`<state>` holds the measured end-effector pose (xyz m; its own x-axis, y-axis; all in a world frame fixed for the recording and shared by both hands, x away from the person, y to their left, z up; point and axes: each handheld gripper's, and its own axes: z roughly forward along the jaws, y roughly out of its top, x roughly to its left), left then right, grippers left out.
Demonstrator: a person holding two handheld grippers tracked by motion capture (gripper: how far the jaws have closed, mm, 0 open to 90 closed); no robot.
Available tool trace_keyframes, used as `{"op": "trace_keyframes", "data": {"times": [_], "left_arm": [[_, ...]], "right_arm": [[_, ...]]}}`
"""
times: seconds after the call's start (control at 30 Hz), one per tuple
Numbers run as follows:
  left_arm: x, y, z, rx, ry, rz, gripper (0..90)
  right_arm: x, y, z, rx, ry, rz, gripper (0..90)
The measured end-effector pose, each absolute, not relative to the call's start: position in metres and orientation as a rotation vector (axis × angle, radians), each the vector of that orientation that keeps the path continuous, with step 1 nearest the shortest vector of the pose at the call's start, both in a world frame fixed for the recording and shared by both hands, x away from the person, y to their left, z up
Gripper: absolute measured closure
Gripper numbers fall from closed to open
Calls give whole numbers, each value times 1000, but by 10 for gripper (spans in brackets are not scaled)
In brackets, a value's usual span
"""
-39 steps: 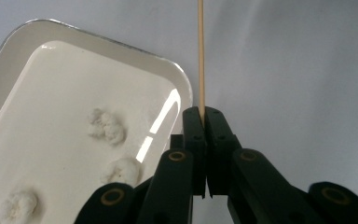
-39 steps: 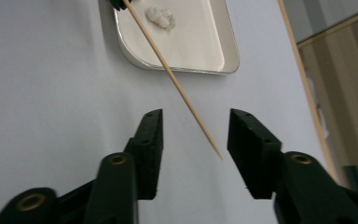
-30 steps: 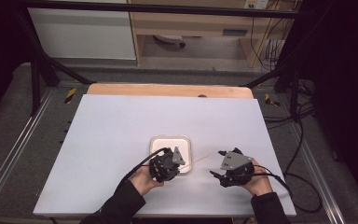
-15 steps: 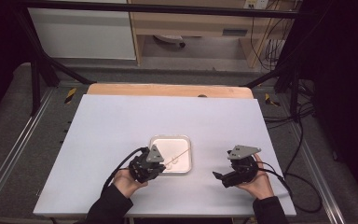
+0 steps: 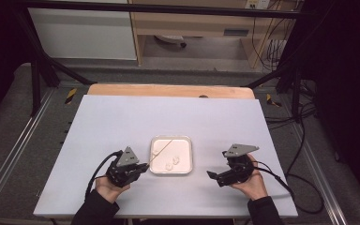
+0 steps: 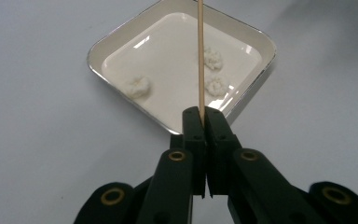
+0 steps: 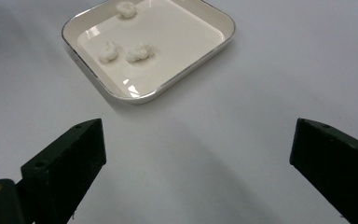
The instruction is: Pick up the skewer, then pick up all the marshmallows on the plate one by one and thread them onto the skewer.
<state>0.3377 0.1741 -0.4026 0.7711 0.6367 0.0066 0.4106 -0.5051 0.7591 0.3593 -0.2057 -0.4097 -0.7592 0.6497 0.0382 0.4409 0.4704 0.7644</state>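
Note:
A white square dish (image 5: 190, 155) sits on the table with three white lumps (image 6: 137, 86) in it. My left gripper (image 5: 143, 166) is just left of the dish, shut on a thin wooden skewer (image 6: 200, 56) that slants out over the dish (image 6: 168, 42) between the lumps. My right gripper (image 5: 211, 176) rests right of the dish and points toward it. In the right gripper view my right gripper (image 7: 198, 135) has just been opening; its jaws stand wide apart with only bare table between them, and the dish (image 7: 182, 32) lies ahead.
The pale table top (image 5: 122, 117) spreads wide around the dish, with a wooden strip (image 5: 168, 90) along its far edge. Black frame bars and cables run beside the table. Cables trail from both grippers toward the near edge.
My left gripper has moved left from over the dish to its left side, carrying the skewer. The right hand has stayed put while its jaws spread apart.

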Motion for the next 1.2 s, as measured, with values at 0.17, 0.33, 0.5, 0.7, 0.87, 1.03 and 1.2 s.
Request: {"op": "trace_keyframes", "data": {"times": [0.17, 0.33, 0.5, 0.7, 0.87, 1.03, 1.2], "left_arm": [[335, 187, -406, 2130, 803, 370, 883], [332, 194, -412, 2108, 812, 382, 882], [330, 197, -415, 2096, 816, 389, 882], [329, 202, -419, 2083, 826, 389, 882], [330, 204, -421, 2080, 835, 386, 882], [330, 206, -423, 2073, 845, 381, 882], [330, 206, -424, 2075, 850, 383, 882]], "right_arm": [[364, -193, -408, 944, 2495, 1185, 42], [369, -185, -407, 953, 2474, 1253, 36], [373, -175, -408, 957, 2472, 1238, 27], [380, -161, -410, 985, 2476, 1228, 18], [388, -147, -411, 1011, 2466, 1212, 19], [395, -132, -413, 1024, 2461, 1205, 38], [402, -118, -417, 1015, 2467, 1188, 79]]}}
